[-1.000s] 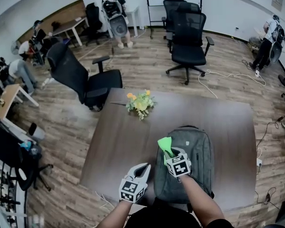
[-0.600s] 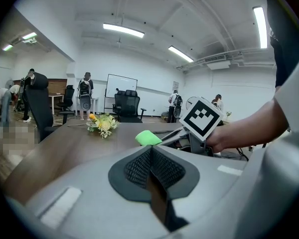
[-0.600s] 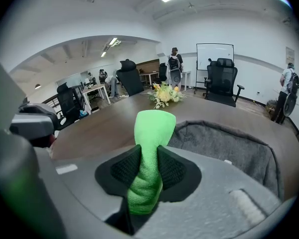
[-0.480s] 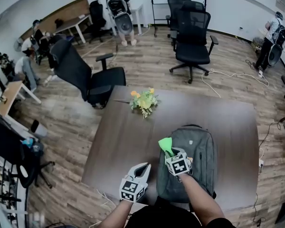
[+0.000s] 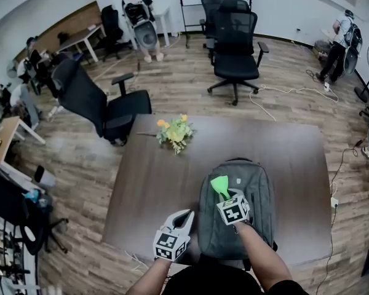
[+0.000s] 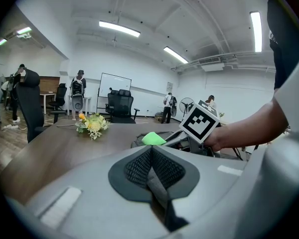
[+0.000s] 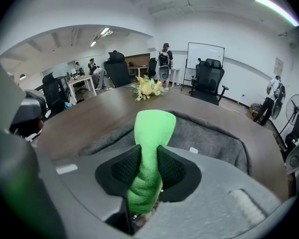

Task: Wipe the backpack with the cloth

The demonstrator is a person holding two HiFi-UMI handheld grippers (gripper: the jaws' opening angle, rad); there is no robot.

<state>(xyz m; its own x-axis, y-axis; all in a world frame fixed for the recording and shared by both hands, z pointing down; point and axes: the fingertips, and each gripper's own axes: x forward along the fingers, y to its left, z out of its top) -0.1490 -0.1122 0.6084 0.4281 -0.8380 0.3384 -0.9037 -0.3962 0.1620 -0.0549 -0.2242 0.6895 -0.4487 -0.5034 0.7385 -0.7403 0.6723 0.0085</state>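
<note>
Brown table (image 5: 147, 189), flowers (image 5: 172, 131) beyond backpack (image 5: 259, 192), right gripper (image 5: 225, 196) clamping green cloth (image 5: 218, 183), left gripper (image 5: 186, 216) clenched empty.

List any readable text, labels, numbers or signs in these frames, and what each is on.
No text can be read anywhere.
Backpack: small pale tag, too small to read.
Right tongs and left tongs: cubes carry black-and-white square patterns, no letters or digits.
Cloth: plain green, no print.
Whiteboard: no writing can be made out.
</note>
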